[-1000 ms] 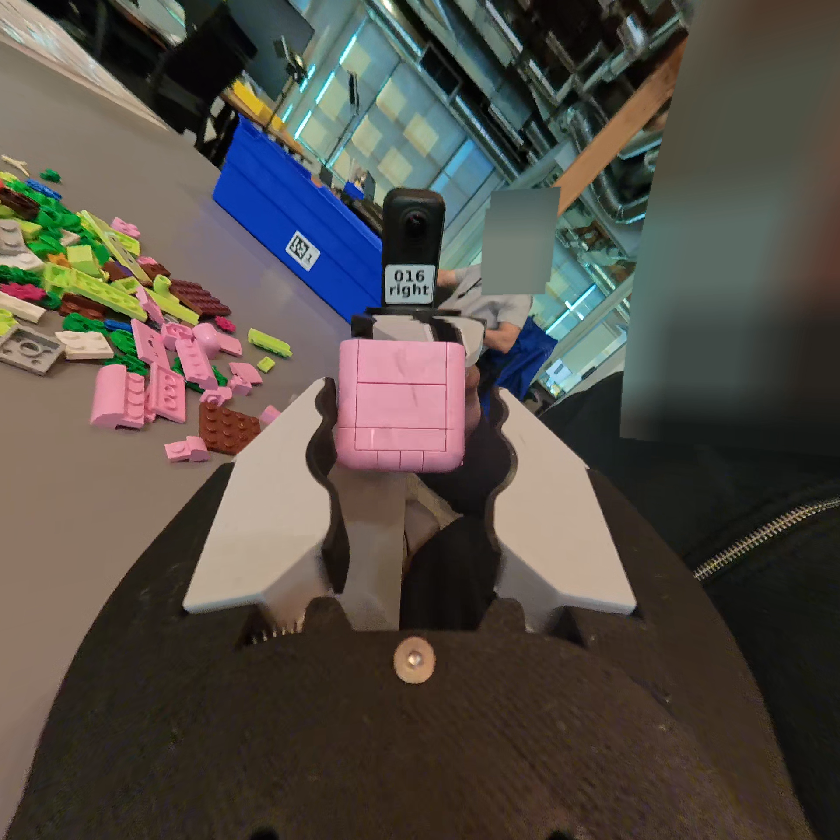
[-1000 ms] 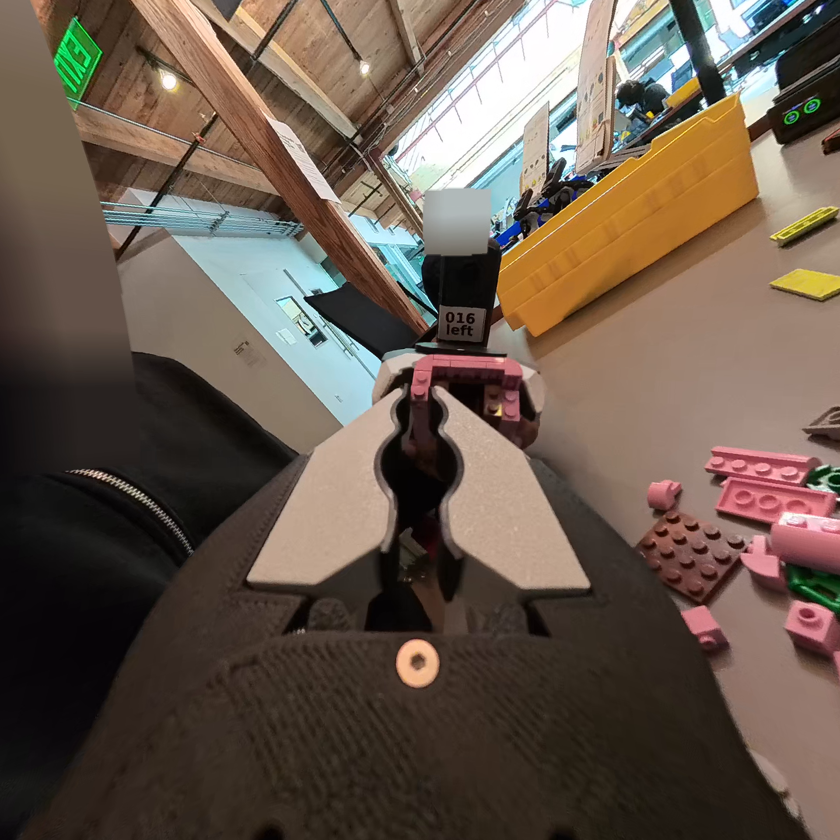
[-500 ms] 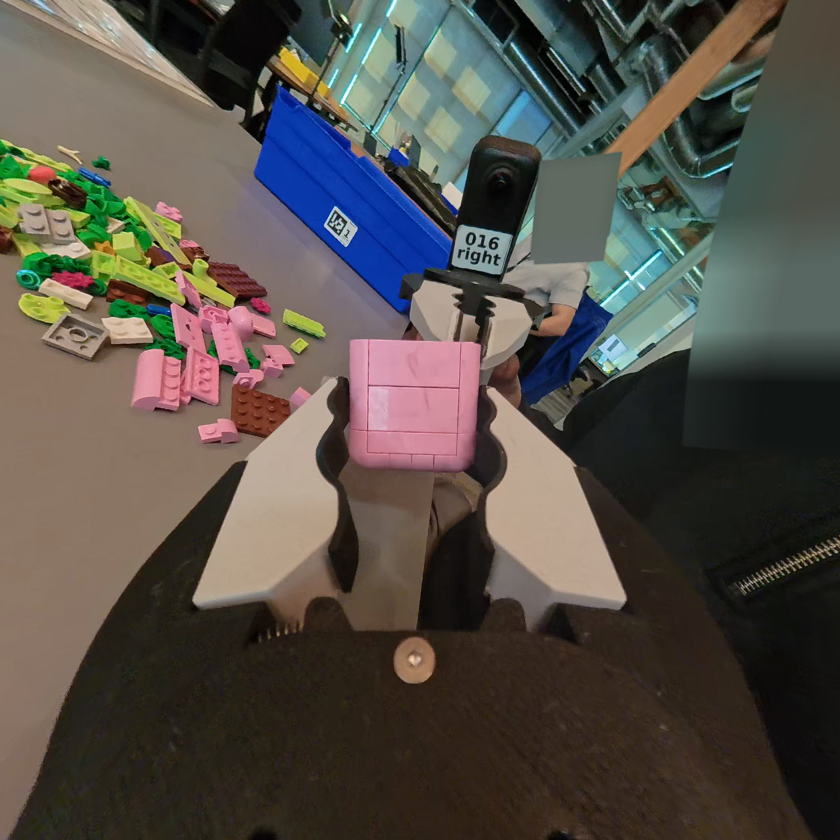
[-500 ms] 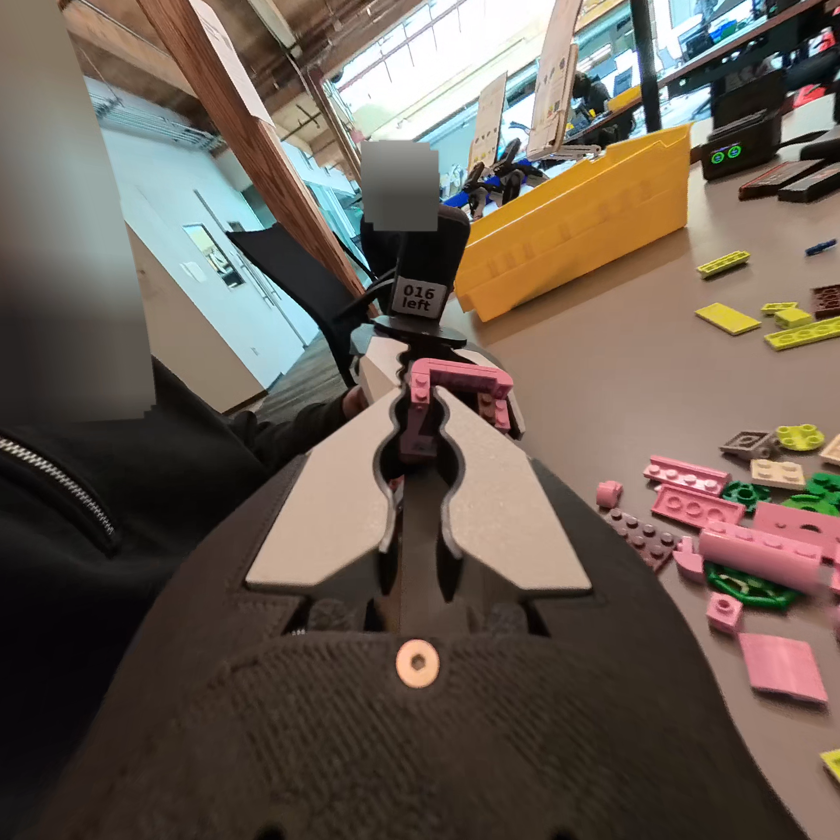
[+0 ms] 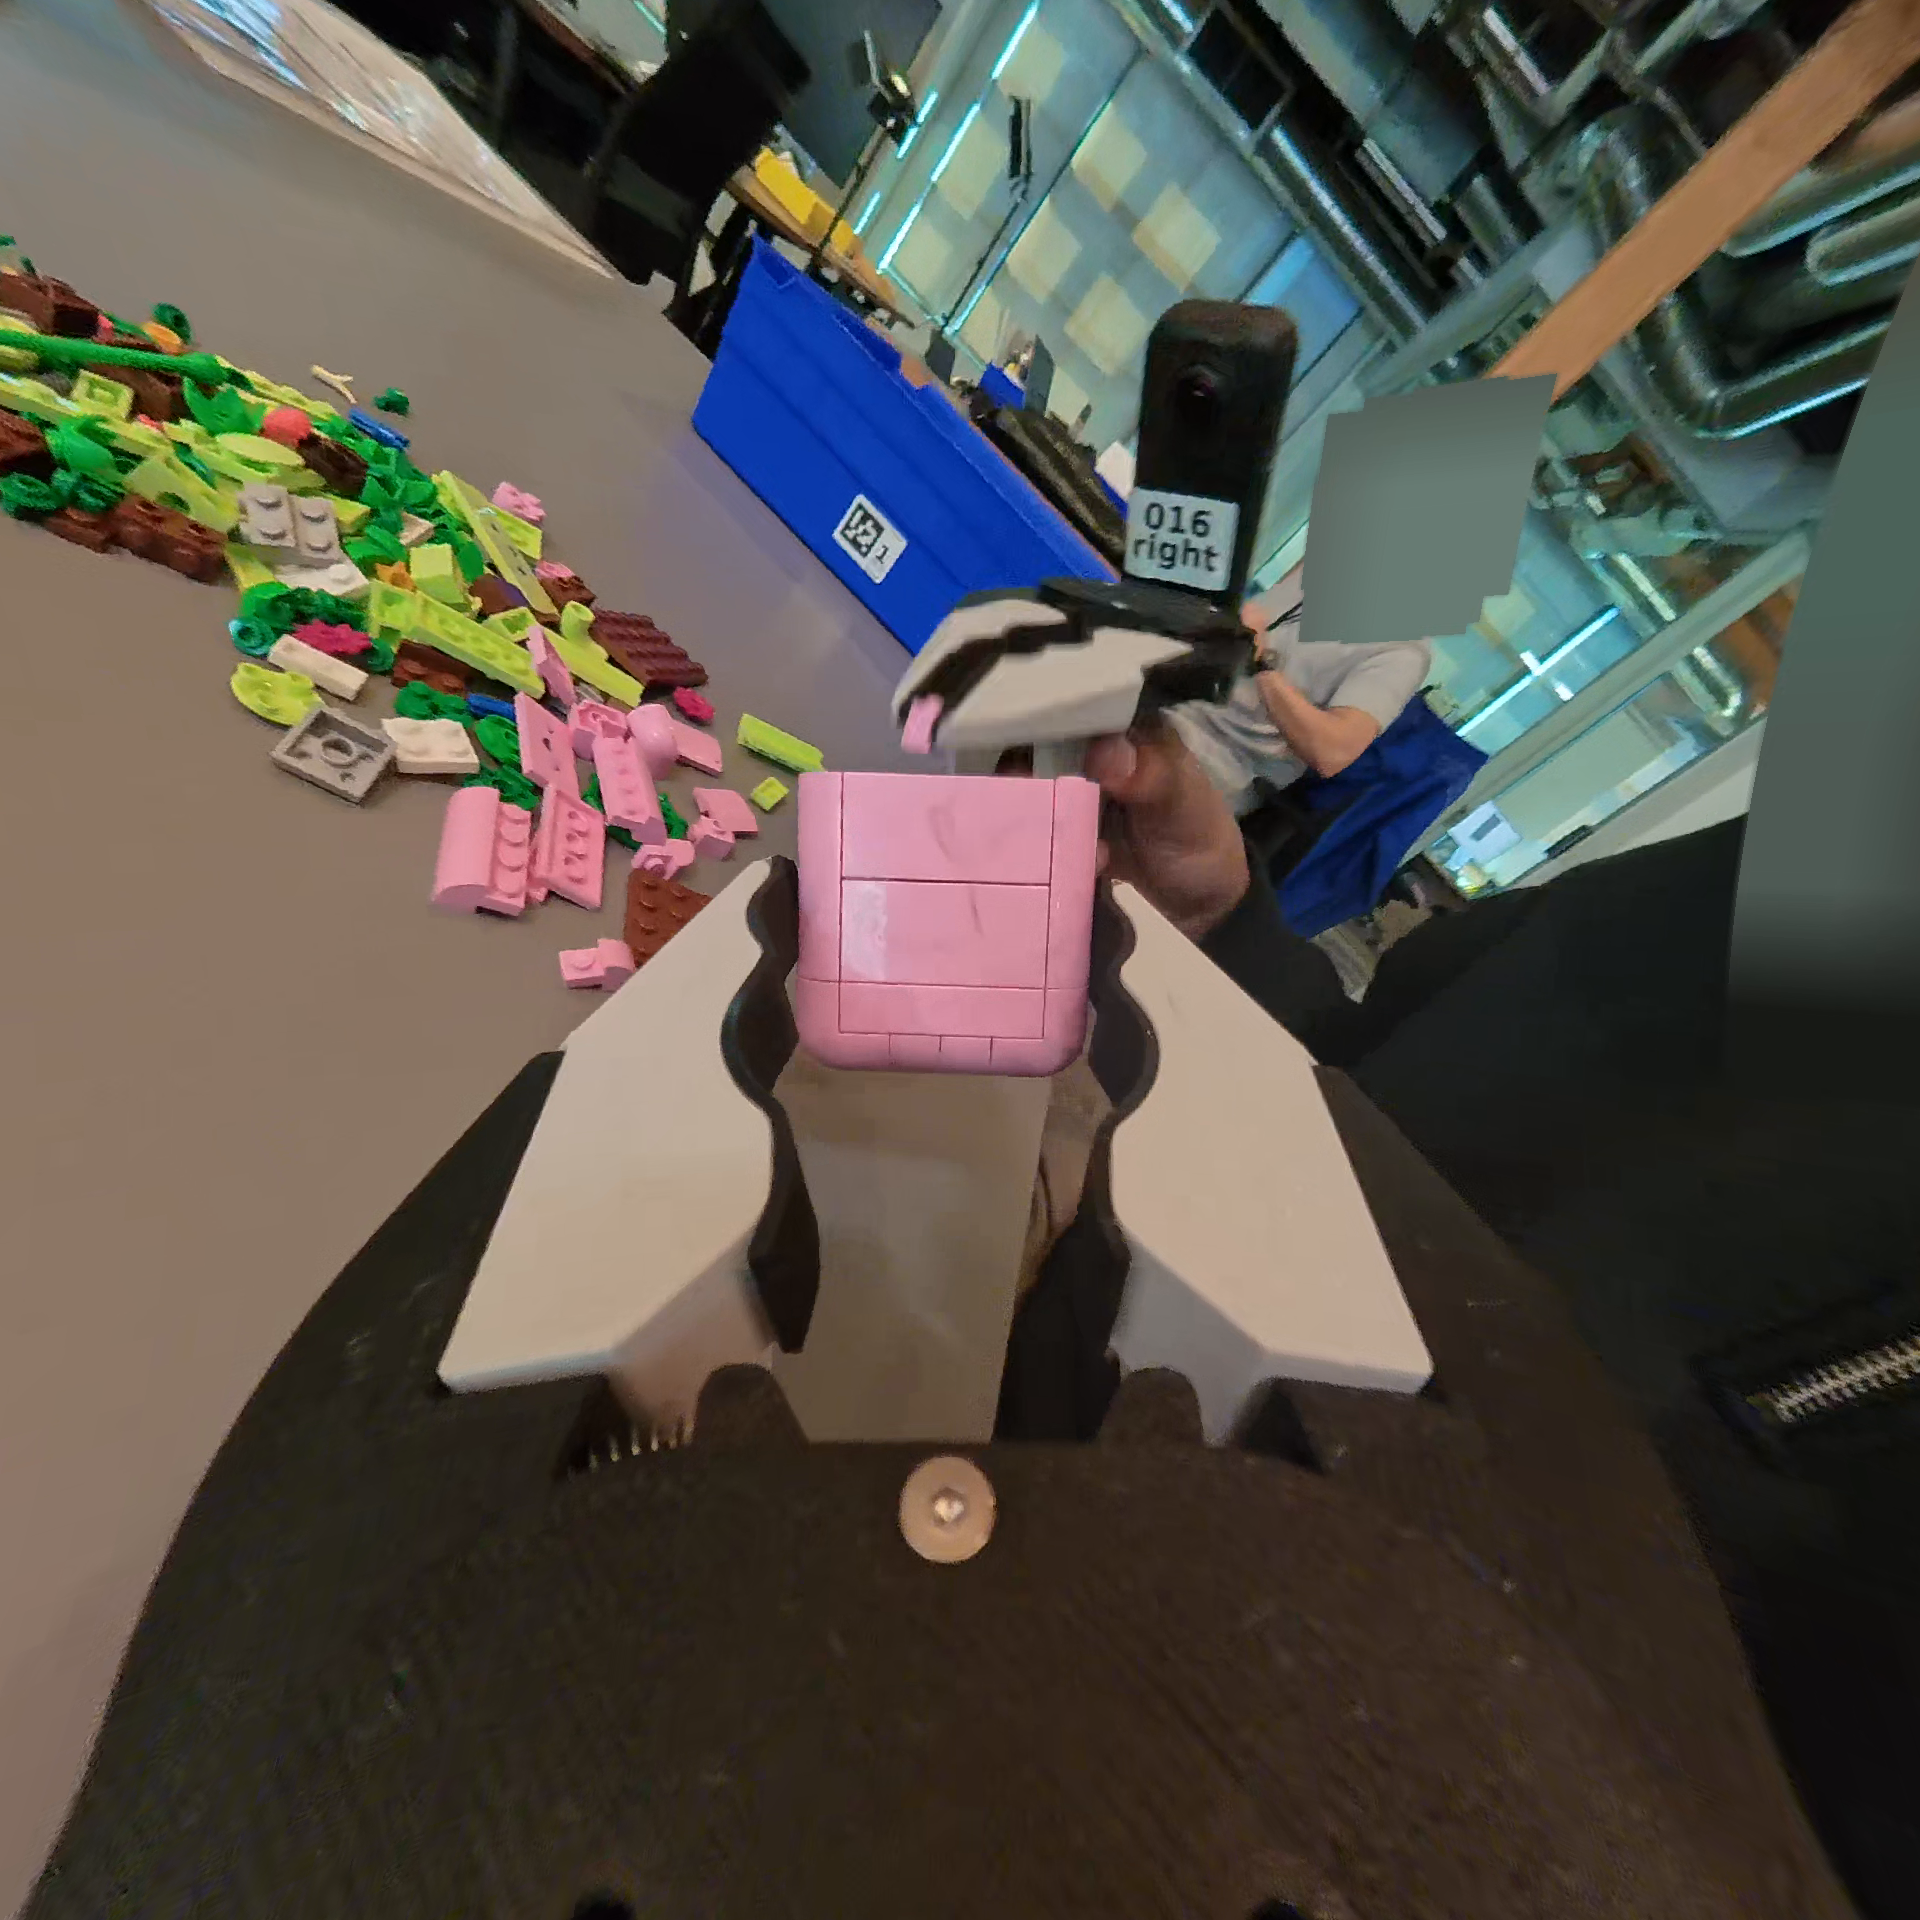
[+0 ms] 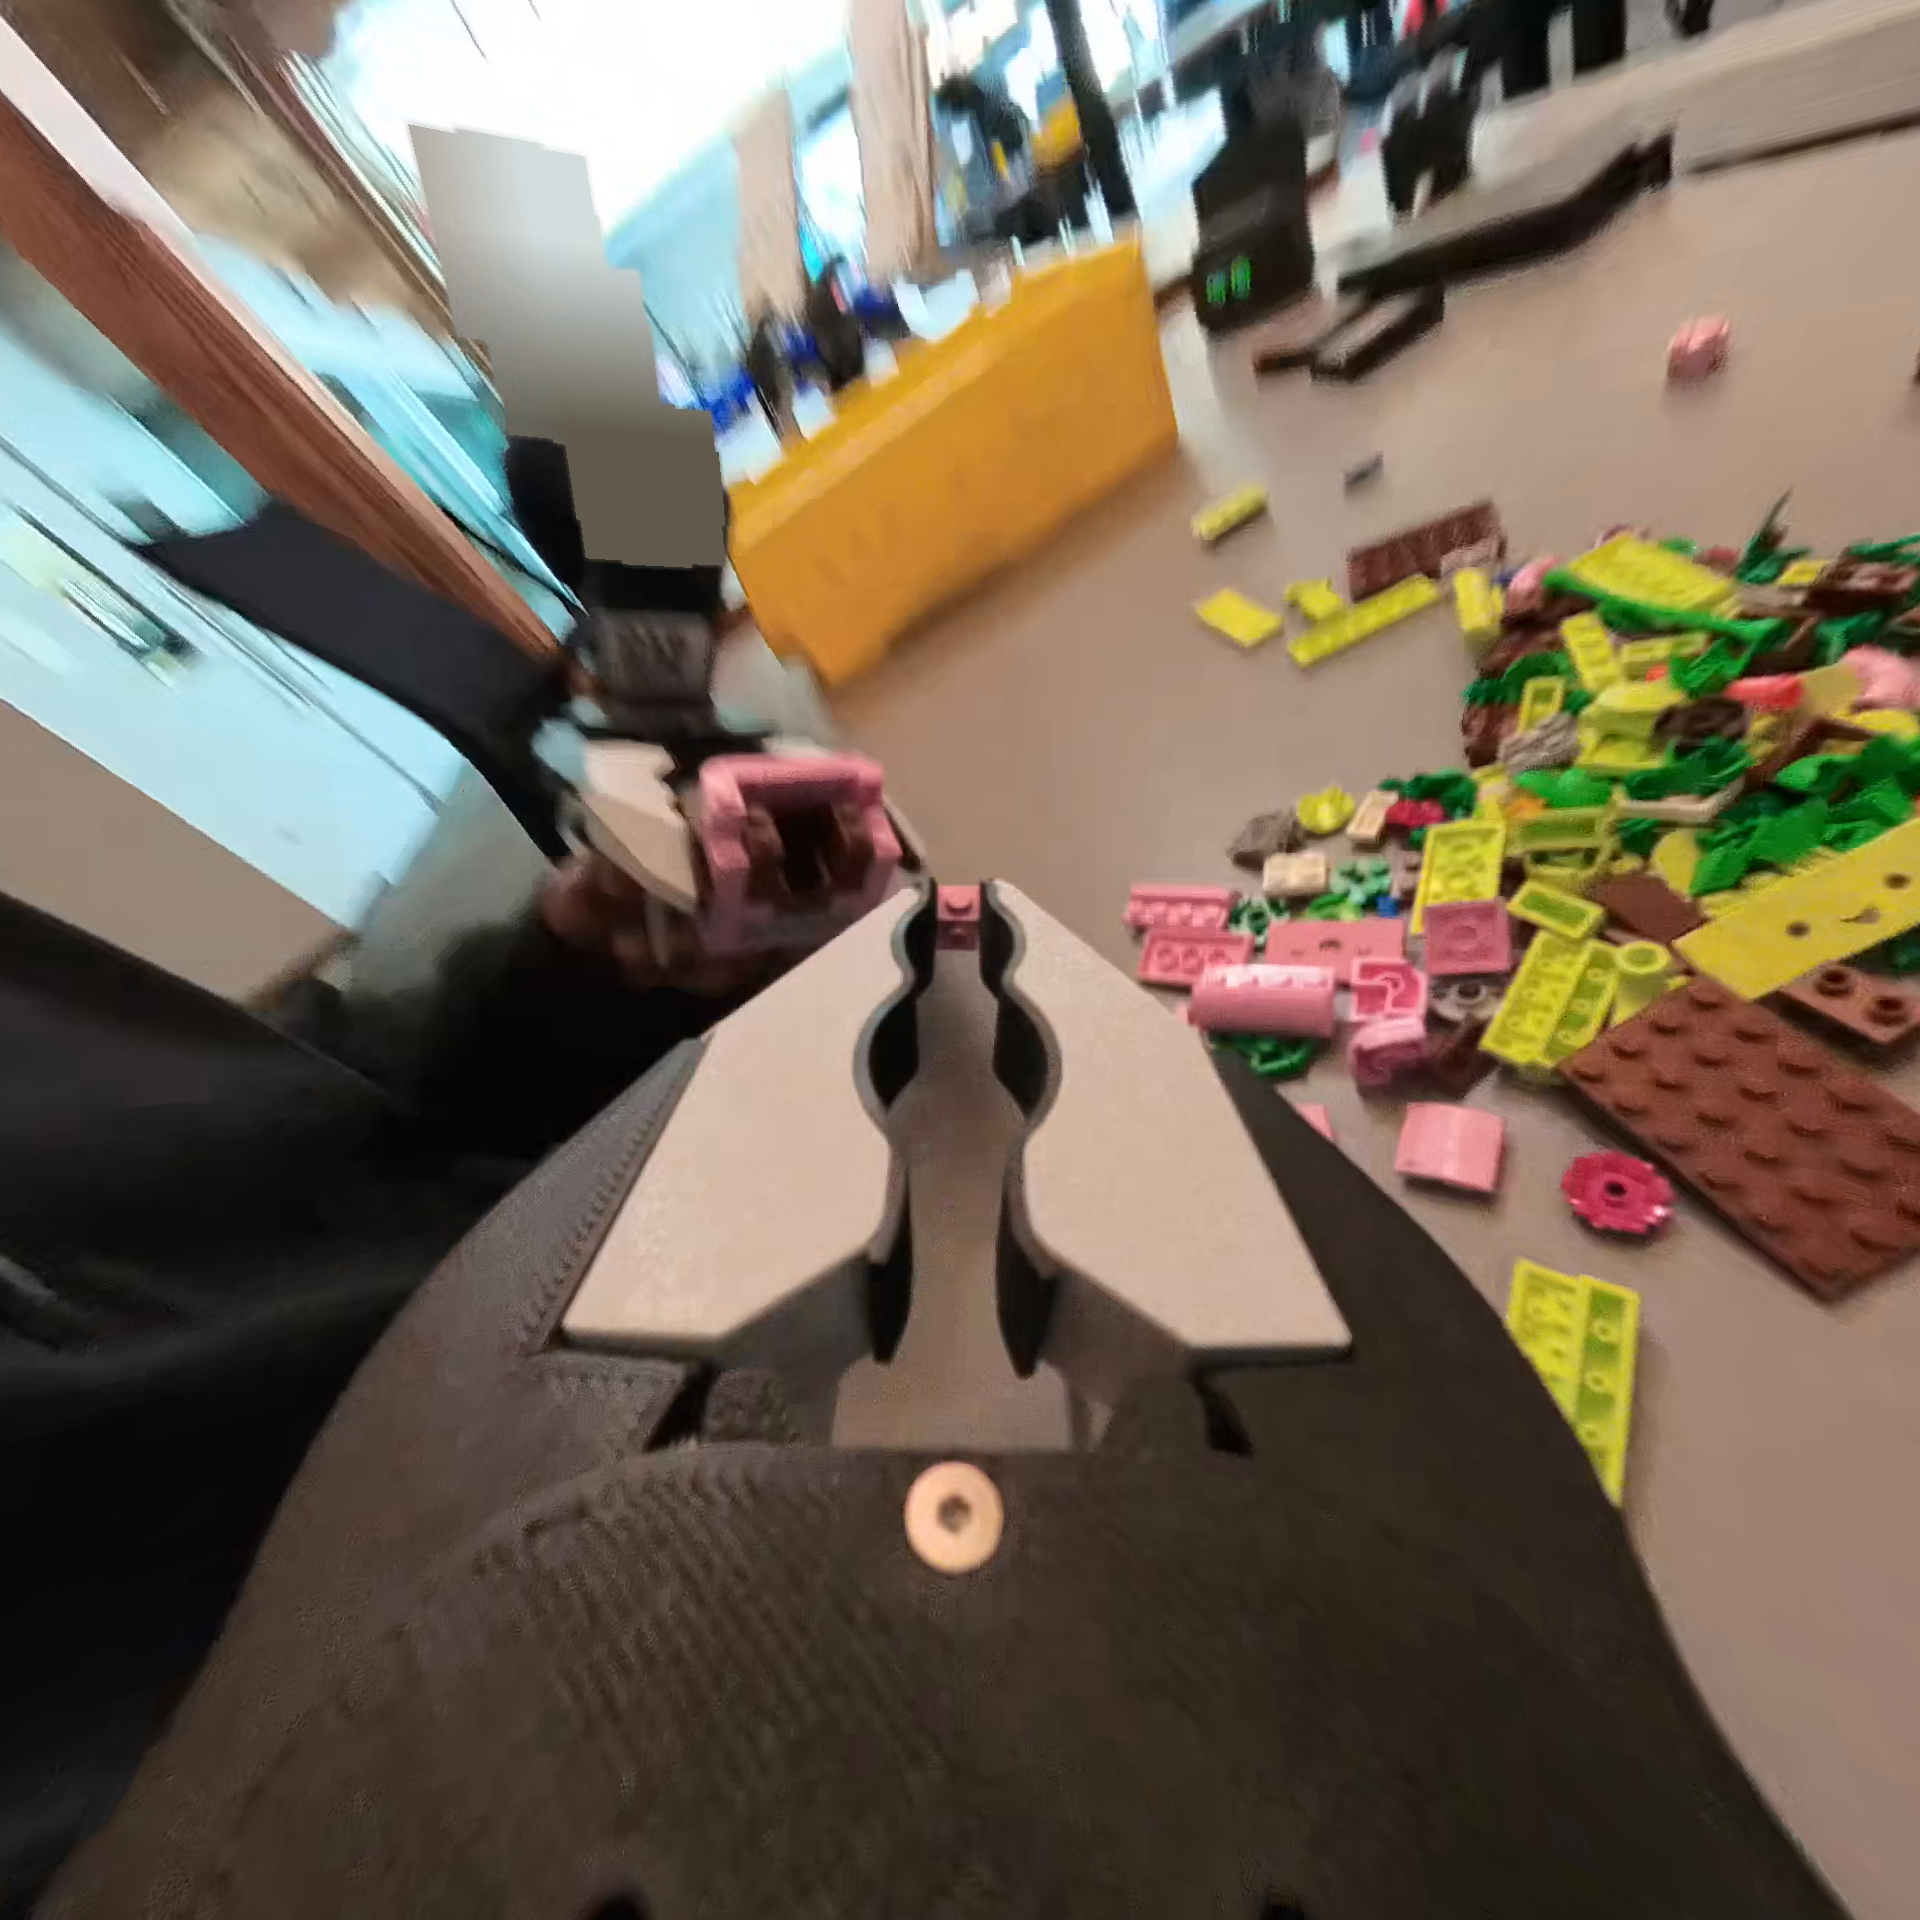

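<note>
Left gripper (image 5: 940, 935) pinches the pink block assembly (image 5: 943, 920); right gripper (image 6: 958, 914) pinches a small pink brick (image 6: 958, 918). Hold both firm above the bench (image 5: 260, 1039).

Place: an indoor workshop or lab hall with an industrial look.
Ceiling: bare metal ducts (image 5: 1714, 260) and a wooden beam (image 5: 1704, 197) overhead.
Walls: tall glazed panels (image 5: 1122, 239) behind the benches.
Work surface: a wide grey table (image 5: 208, 1039) strewn with loose toy building bricks (image 5: 416, 623).
Storage: a blue bin (image 5: 862, 488) and a yellow bin (image 6: 956, 457) on the table.
People: a person (image 5: 1340, 707) at a bench farther back.
</note>
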`<state>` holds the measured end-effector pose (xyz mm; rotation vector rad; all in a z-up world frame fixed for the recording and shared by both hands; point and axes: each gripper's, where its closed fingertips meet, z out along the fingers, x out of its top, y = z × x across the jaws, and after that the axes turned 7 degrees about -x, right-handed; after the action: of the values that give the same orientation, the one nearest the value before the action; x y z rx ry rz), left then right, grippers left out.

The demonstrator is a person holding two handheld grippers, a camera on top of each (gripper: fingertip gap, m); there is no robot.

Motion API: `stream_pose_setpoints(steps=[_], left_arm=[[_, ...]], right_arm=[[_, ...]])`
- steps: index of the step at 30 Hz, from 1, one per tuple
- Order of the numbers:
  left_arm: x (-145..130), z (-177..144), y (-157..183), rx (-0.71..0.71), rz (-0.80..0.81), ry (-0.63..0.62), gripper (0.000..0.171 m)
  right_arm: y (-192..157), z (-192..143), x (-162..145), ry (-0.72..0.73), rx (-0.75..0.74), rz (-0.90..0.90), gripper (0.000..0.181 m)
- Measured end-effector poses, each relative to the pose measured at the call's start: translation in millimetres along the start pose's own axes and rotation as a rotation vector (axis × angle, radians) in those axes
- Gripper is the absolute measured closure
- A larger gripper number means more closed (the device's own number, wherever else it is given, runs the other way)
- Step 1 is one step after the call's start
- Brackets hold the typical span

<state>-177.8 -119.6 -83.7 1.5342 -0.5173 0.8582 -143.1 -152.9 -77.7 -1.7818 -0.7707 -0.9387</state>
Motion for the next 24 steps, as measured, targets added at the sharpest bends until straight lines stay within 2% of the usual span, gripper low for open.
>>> stream_pose_setpoints(steps=[4,7,11,16,17,21,24], left_arm=[[-1.1,3.3,-13.9,0.119,0.1,-0.076,0.117],[-1.8,-0.1,-37.6,0.303,0.253,-0.219,0.117],[10.2,-10.6,-72.2,0.561,0.48,-0.46,0.117],[47.2,-24.6,-104.9,0.867,0.801,-0.708,0.117],[49.3,-22.3,-104.7,0.872,0.819,-0.715,0.117],[43.5,-4.3,-90.2,0.755,0.767,-0.61,0.117],[37.3,-5.4,-89.5,0.735,0.759,-0.607,0.116]], right_arm=[[9.6,25.0,-35.2,-0.185,-0.173,-0.239,0.176],[27.7,28.6,-52.5,-0.284,-0.295,-0.35,0.177],[34.4,24.7,-48.0,-0.259,-0.353,-0.392,0.176],[33.9,21.3,-35.9,-0.189,-0.344,-0.387,0.164],[31.8,20.6,-31.9,-0.163,-0.336,-0.391,0.164],[17.6,15.7,-9.3,-0.024,-0.281,-0.365,0.159],[0.4,12.6,12.2,0.102,-0.199,-0.317,0.156]])
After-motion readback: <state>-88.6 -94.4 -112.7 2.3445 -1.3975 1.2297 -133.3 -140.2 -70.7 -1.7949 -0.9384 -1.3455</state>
